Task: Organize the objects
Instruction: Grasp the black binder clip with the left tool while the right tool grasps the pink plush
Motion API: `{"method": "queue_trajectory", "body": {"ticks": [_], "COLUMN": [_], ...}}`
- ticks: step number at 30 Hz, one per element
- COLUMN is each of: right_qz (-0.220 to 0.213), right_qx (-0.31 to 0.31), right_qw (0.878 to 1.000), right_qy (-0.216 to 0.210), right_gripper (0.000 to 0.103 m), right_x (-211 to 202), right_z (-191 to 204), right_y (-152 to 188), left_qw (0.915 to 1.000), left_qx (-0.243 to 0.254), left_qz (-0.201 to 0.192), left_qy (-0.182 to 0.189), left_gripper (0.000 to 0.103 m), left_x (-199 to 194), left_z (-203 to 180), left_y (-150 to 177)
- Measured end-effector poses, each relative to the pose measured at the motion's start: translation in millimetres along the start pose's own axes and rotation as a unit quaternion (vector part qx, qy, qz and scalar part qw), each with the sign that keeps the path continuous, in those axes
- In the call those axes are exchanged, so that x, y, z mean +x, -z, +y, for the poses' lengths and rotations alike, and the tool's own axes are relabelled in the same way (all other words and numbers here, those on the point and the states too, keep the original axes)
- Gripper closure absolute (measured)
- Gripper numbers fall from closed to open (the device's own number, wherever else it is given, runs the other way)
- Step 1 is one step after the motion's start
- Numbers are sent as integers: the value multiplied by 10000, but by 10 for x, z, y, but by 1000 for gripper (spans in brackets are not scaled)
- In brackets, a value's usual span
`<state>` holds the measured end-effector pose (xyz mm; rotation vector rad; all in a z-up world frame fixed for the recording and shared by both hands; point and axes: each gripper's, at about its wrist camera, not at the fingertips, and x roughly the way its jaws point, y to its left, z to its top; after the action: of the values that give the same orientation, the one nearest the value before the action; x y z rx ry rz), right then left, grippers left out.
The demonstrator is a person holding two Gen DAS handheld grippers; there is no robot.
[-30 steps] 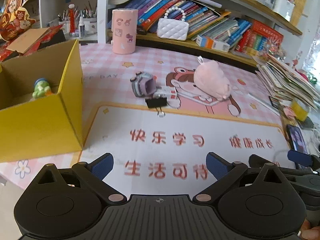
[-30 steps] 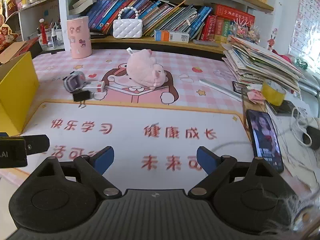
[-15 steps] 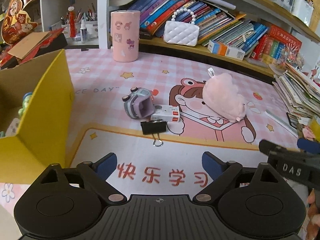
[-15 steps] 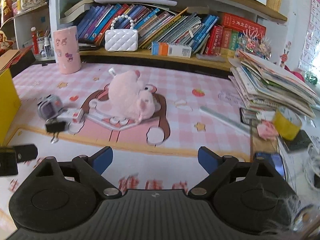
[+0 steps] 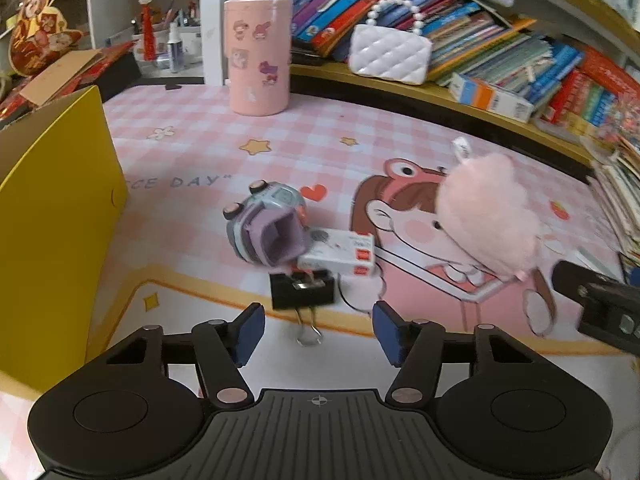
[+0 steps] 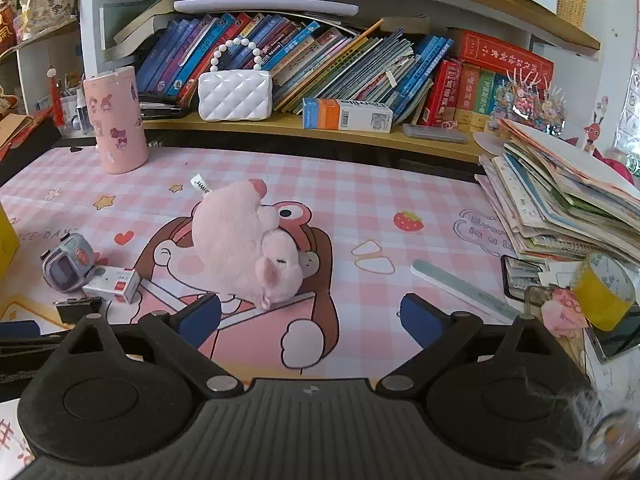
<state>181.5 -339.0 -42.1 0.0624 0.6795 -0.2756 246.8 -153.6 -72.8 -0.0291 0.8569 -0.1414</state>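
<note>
Left wrist view. My left gripper (image 5: 318,334) sits low over the counter (image 5: 320,148), its jaws half-spread and just now narrowing, with nothing pressed between the pads; the wire handle of the black binder clip (image 5: 302,295) lies in the gap between them. The clip rests at the near edge of a small cluster: behind it a white eraser box (image 5: 340,257), and touching that box on its left a grey-and-purple toy watch (image 5: 266,226). I judge the clip light, rigid and springy; its painted steel body is slick, so I would close across the flat sides of the body rather than on the thin wire loops, which could pivot. The watch looks hard and rounded and may roll; the box is light card and would dent under a hard squeeze. The yellow cardboard box (image 5: 56,232), standing open at the left, is the likely destination.

Right wrist view. My right gripper (image 6: 310,318) is spread wide and empty, its jaws having just opened a little further. Ahead of it, lying on its side on the printed mat, is the pink plush pig (image 6: 244,240). I expect it to be very light, soft and compressible; a deep grasp across the thick body should hold better than a pinch on an ear or the sewn tag.
</note>
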Motion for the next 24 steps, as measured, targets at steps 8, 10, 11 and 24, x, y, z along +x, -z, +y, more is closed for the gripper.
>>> {"method": "queue_trajectory", "body": {"ticks": [8,10,11,24], "right_qz": [31,35,33,92], "right_qx": [-278,-368,-418,-894], "right_qw": [9994,9991,9988,9953], "right_qy": [-192,-230,-237,-365], "right_gripper": [4,4,4,3], "right_x": [213,273,304,841], "right_z": [102,136,154,301], "right_y": [-63,-83,-95,-248], "left_qw": [9997,9997,9997,9995], "left_qx": [-182,-125,-135,-223], "left_qz": [73,20,15,56], "left_qy": [-159,-214,-212,203], "left_gripper": [59,64,64,64], "left_x": [289,302,306,-182], "left_z": [34,13,18,269], "left_y": [-106,-110,-116,4]}}
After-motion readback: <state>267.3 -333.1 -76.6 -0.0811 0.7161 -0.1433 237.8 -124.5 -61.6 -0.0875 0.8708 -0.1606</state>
